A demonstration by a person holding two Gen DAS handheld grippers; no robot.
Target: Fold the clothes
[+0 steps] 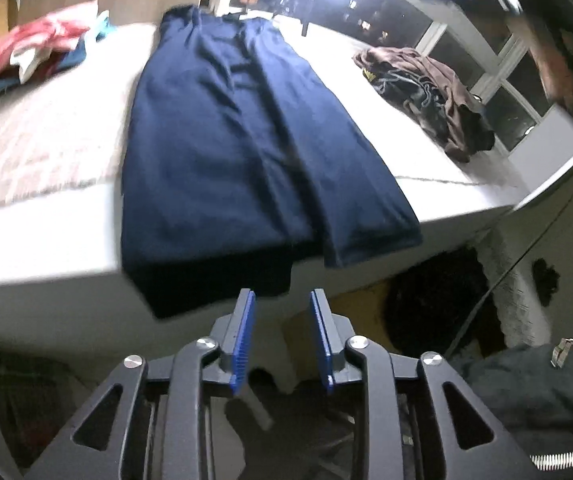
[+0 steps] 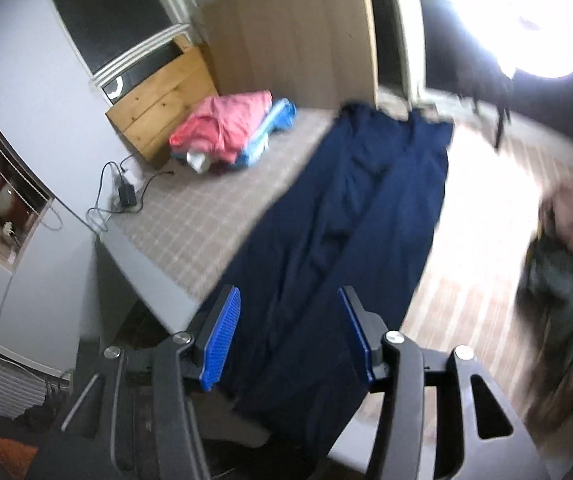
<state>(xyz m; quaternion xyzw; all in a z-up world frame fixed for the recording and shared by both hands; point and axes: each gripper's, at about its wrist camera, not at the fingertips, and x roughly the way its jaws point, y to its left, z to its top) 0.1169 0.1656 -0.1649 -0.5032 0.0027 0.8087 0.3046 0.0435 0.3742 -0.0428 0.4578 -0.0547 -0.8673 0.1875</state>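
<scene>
A pair of navy trousers [image 1: 238, 136] lies lengthwise on the bed [image 1: 46, 152], its near end hanging over the bed's front edge. My left gripper [image 1: 282, 300] stands open just below and in front of that hanging end, with nothing between its blue pads [image 1: 242, 340]. In the right wrist view the same navy trousers [image 2: 350, 216] stretch away from me. My right gripper [image 2: 290, 300] is open, its fingers standing either side of the near end of the cloth without closing on it.
A pile of folded pink, white and blue clothes [image 1: 34, 56] sits at the bed's far left. A crumpled brown and dark heap [image 1: 426, 92] lies at the right by the window. A charger and cables [image 2: 122, 196] lie at the bed's left edge. Dark items sit under the bed's edge [image 1: 438, 300].
</scene>
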